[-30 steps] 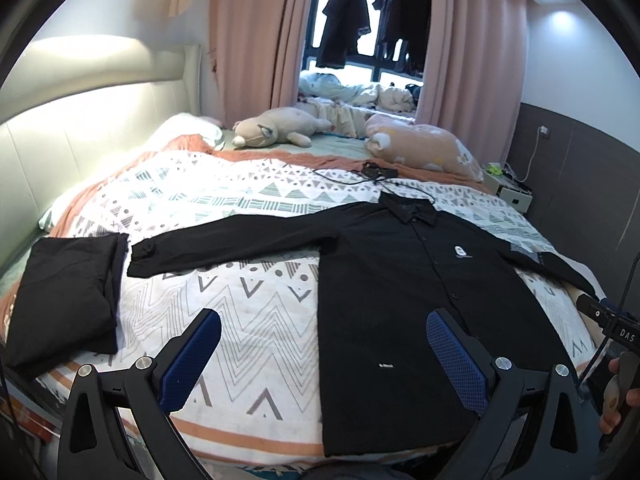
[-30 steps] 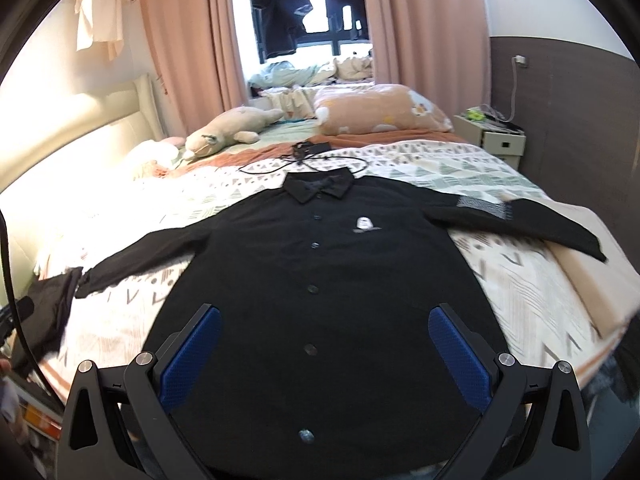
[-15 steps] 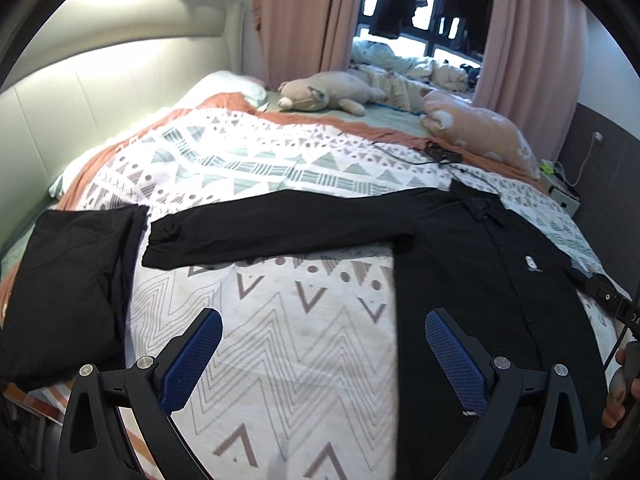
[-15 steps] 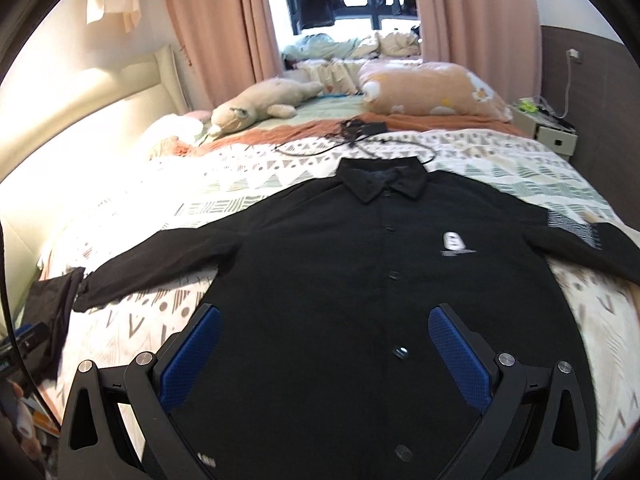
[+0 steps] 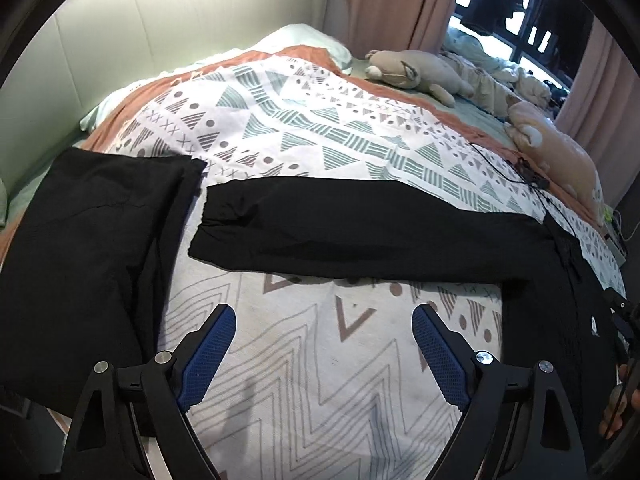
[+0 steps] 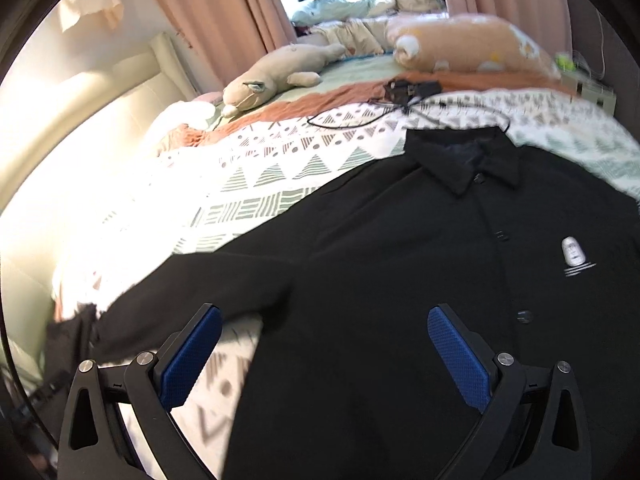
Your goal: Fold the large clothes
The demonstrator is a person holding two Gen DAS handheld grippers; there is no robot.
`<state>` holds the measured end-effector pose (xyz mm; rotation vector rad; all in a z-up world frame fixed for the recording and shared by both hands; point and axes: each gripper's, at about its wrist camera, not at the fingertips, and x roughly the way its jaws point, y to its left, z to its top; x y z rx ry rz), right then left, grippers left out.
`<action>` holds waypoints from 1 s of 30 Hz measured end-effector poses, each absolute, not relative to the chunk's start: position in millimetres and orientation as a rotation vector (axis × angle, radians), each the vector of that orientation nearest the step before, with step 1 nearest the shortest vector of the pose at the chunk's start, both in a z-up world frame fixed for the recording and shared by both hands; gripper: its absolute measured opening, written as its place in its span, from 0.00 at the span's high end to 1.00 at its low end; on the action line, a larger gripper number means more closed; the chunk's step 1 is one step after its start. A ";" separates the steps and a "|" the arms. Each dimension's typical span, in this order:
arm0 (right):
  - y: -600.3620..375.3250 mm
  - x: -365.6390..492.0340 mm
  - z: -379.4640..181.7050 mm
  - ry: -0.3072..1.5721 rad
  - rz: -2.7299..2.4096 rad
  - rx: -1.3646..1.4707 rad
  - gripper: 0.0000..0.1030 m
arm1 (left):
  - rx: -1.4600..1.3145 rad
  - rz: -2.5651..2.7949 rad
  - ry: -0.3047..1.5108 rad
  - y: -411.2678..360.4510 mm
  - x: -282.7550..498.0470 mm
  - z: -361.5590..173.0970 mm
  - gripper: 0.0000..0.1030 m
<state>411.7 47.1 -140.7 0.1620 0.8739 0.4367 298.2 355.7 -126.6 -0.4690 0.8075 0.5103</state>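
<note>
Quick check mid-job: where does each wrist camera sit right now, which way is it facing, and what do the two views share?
Left wrist: on the left gripper, jaws open, angled down at the black shirt's outstretched sleeve and a folded black garment; a hand shows at the right edge.
Right wrist: on the right gripper, jaws open, facing the shirt's chest and collar.
Shared: shirt, patterned bedspread, beige plush toy.

Matt black cloth shirt (image 6: 400, 280); printed cotton-like quilt (image 5: 320, 380); plush toy (image 5: 412, 70); headboard (image 5: 160, 40) smooth, perhaps leather; pads (image 5: 208, 356) textured blue.
</note>
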 end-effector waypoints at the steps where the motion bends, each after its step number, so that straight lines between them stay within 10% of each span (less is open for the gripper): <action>1: 50.0 415.7 -142.8 0.870 0.434 0.161 0.00 | -0.487 0.521 0.811 364.4 298.5 -127.9 0.15; 13: 35.8 427.6 -196.9 0.964 0.427 0.199 0.24 | -0.567 0.598 0.861 446.2 324.1 -141.7 0.20; 30: 27.9 435.9 -205.0 0.980 0.443 0.245 0.24 | -0.586 0.822 1.066 507.6 352.5 -212.7 0.35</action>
